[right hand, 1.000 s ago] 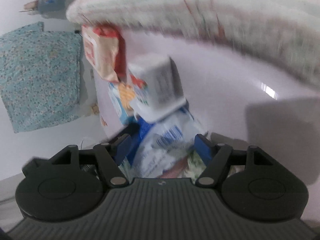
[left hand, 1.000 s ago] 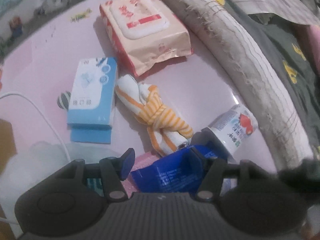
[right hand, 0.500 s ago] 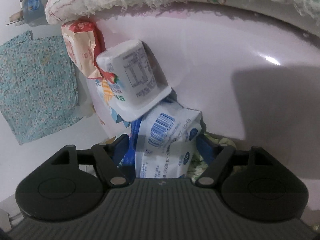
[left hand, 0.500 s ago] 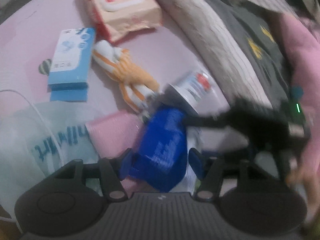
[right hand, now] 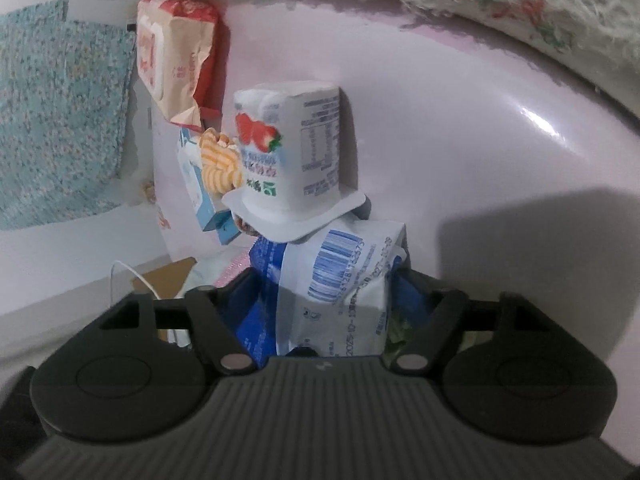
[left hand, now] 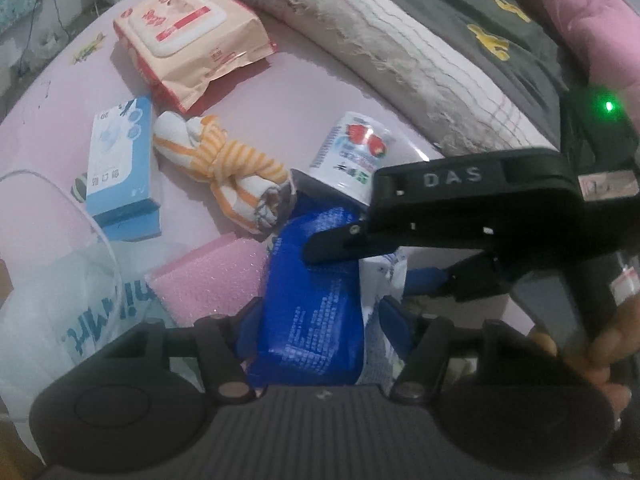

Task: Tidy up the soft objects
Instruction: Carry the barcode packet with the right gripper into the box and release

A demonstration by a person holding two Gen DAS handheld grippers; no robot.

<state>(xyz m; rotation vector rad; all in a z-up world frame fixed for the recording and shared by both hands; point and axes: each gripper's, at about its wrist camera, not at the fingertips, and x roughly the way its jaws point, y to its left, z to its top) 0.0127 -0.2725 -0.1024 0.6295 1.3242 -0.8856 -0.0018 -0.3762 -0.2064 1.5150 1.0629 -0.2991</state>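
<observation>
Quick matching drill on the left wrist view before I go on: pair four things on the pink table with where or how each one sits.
1 wipes pack
2 striped cloth
3 yogurt cup
4 blue pouch

a tied in a knot
b far end of the table
c between the left gripper's fingers
d on its side, rim against the pouch

Pairs: 1-b, 2-a, 3-d, 4-c

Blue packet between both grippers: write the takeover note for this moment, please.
Left gripper: jaws astride the near end of the blue packet; a firm grip is unclear.
Right gripper: astride the same packet's far end, jaws closing.
On the pink table: yogurt cup against the packet, knotted striped cloth, wipes pack, blue box, pink sponge.
Nothing visibly sorted yet; everything is left.
</observation>
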